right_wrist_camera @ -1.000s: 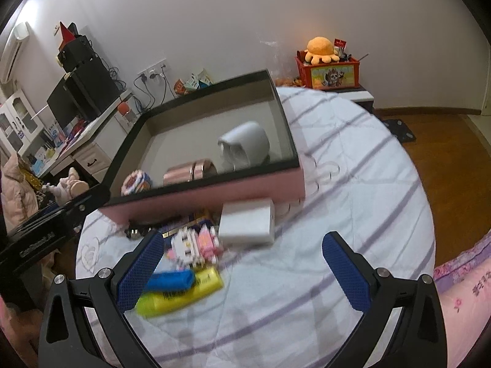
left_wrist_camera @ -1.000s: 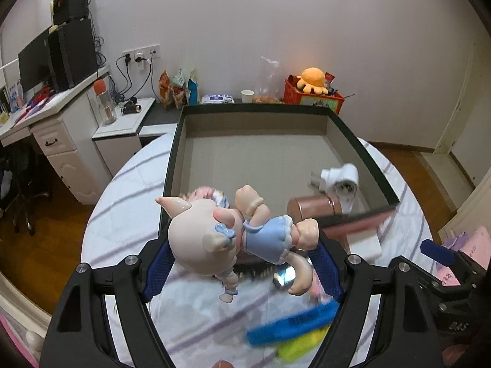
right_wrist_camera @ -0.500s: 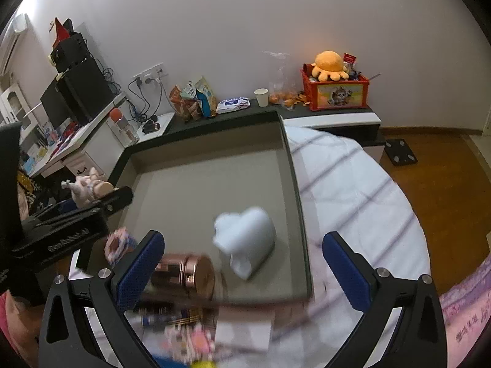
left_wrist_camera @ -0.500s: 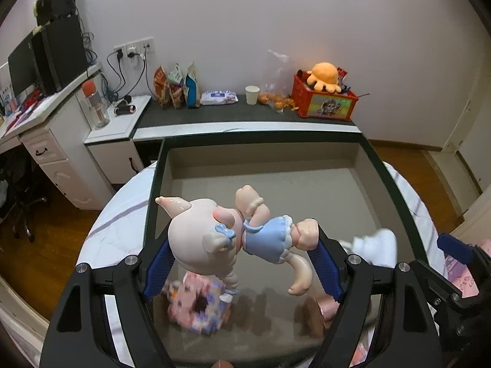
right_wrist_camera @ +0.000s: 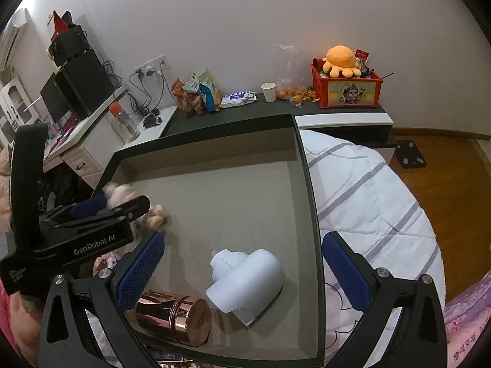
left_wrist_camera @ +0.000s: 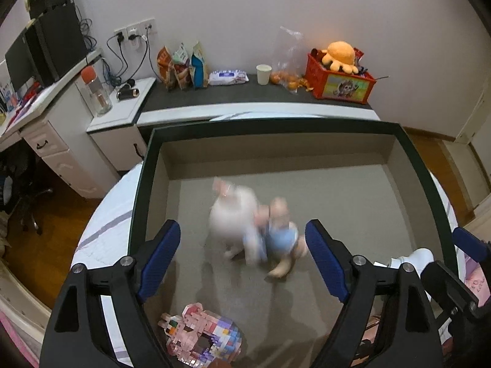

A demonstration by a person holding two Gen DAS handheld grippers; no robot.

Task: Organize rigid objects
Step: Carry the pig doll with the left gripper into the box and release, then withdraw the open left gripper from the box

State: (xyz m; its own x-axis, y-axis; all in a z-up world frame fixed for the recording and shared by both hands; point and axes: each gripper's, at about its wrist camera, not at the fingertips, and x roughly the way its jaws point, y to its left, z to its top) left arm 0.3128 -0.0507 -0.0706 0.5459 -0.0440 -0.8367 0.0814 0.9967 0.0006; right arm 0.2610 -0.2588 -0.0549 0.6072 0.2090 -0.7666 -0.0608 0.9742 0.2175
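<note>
The canister (right_wrist_camera: 175, 319) looked like polished copper-toned metal – mirror-glossy. Beside it, the white device (right_wrist_camera: 245, 279) was smooth matt plastic. The tray (right_wrist_camera: 311, 214) floor seemed dull grey – the quilt (right_wrist_camera: 368, 190) soft stitched cloth.

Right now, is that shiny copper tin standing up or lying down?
Lying down: the copper tin rests on its side inside the box, round end facing the camera.

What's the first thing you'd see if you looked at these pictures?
A blurry doll dropping into the big box, just beyond the left gripper, whose jaws are opening with nothing pressed between them. Near the box's front lie a shiny copper can and a white gadget.
</note>
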